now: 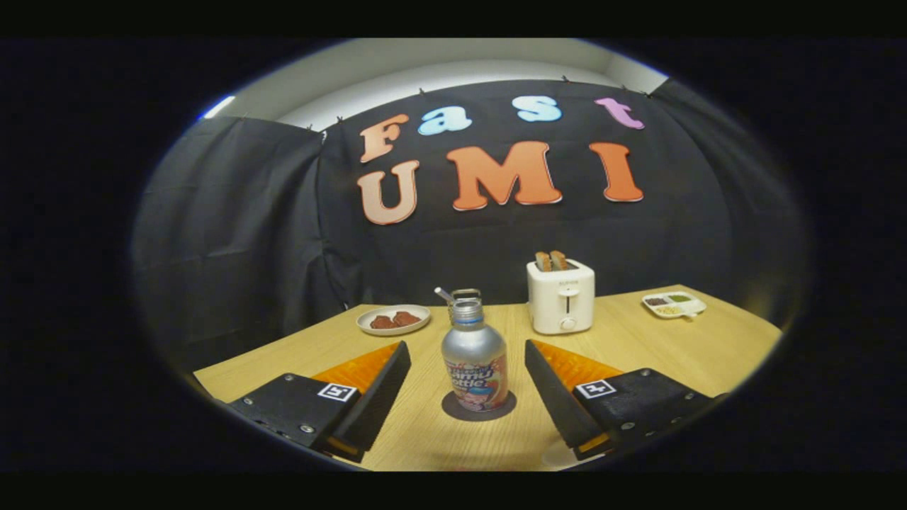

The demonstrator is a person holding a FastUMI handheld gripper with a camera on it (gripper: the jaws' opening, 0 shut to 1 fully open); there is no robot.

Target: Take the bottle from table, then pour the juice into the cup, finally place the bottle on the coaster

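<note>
My tongs (468, 382) stand wide open, holding nothing. One silver bottle (474, 358) with a printed label stands upright on a dark round coaster (453, 409) between the fingers, untouched. Far on the table (708, 347): one toaster (560, 296), two plates.

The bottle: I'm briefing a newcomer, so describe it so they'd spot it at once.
On the wooden table, in front of the white toaster and the plate, the bottle stands upright on a dark round coaster, between the open tool's fingers. It alone is silver metal, with a colourful label.
</note>
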